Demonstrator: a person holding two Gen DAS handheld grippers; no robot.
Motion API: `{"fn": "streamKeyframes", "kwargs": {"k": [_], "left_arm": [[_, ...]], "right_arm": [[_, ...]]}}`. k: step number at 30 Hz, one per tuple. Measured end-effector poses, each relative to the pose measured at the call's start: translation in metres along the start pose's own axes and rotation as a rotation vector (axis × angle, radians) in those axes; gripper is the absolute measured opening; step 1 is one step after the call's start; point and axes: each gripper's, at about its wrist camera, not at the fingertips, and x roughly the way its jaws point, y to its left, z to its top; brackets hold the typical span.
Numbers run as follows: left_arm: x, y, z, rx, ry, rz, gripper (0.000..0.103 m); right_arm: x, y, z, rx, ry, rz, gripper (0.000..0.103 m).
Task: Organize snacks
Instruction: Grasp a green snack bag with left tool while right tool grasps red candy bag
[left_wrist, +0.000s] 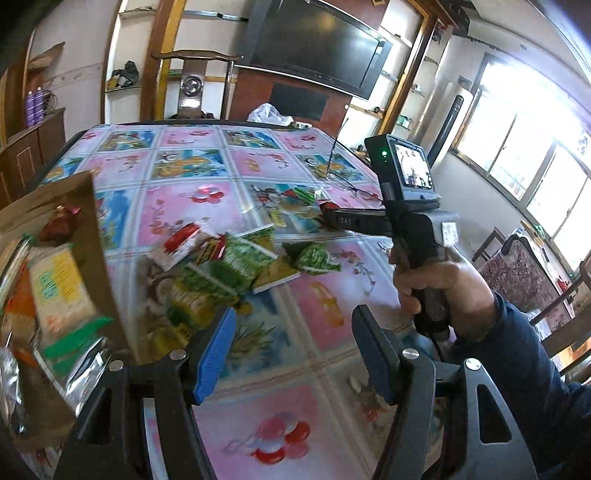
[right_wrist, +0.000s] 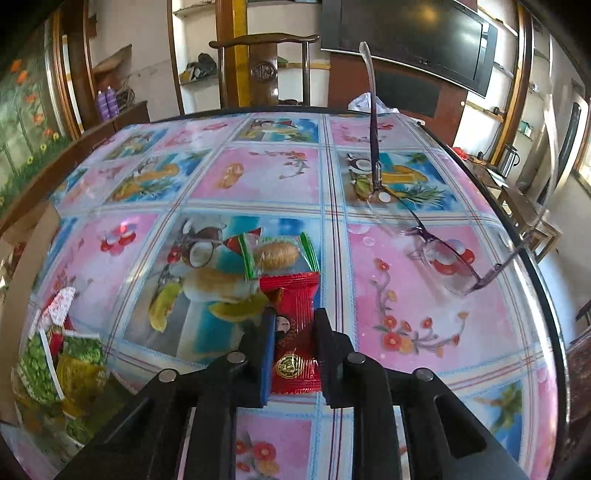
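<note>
Two grippers: right gripper (right_wrist: 293, 349) jaws clench a red snack packet (right_wrist: 293, 332), lettering unreadable; left gripper (left_wrist: 291, 354) jaws released.

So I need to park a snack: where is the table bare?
Bare: the far table, beyond the glasses, and the near patch before the left gripper. Crowded: the green packets beside the box.
</note>
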Motion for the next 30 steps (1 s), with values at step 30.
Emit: {"fn": "streamKeyframes", "kwargs": {"k": [30], "left_arm": [[0.103, -0.029, 0.035, 0.041, 0.103, 0.059, 0.028]], "right_arm": [[-0.036, -0.022, 0.004, 0.148, -0.076, 0.051, 0.019]]}}
